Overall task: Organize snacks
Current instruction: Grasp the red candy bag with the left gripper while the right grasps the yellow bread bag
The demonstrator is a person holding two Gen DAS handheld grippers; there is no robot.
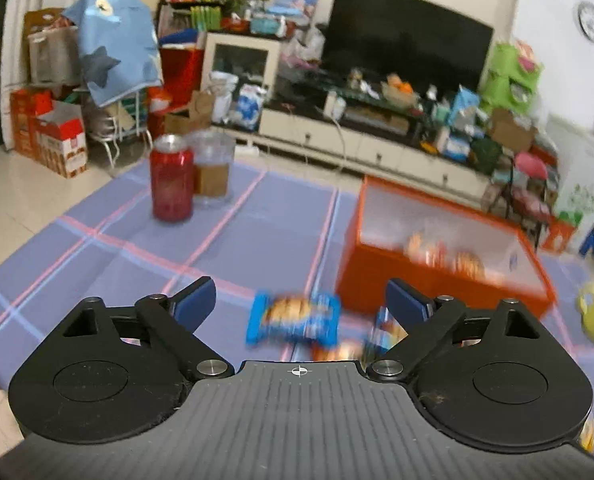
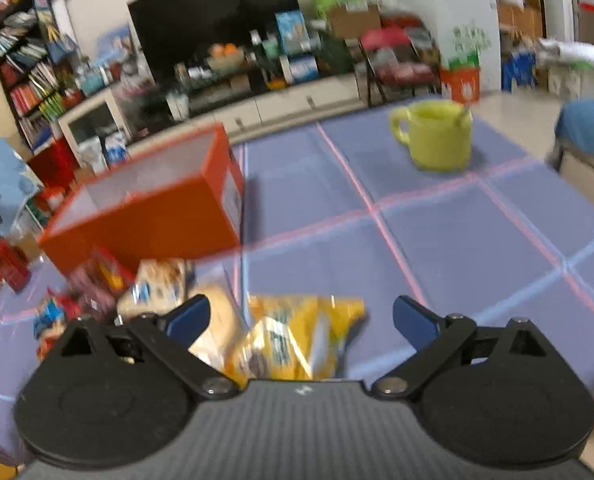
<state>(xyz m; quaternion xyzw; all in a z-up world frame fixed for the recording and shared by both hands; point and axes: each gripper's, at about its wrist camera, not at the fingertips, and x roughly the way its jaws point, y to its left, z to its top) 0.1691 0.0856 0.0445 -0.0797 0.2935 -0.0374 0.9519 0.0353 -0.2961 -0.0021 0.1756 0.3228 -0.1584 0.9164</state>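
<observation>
Snacks: blue pack (image 1: 293, 320) and yellow bag (image 2: 297, 340) loose by box (image 1: 437, 284). L claw (image 1: 301, 304) & R claw (image 2: 301, 320) wide open, empty. Pickup stage; next, close on one pack.

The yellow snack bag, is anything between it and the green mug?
No, just bare purple tablecloth between the yellow snack bag and green mug, in the right wrist view.

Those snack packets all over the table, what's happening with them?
A person holding a gripper in each hand is sorting snacks into the orange box, which already has a few packets inside. Both grippers are open and hold nothing. The left gripper faces a blue snack packet lying on the checked tablecloth; the right gripper is over a yellow snack bag. A red can and green mug stand aside.
</observation>
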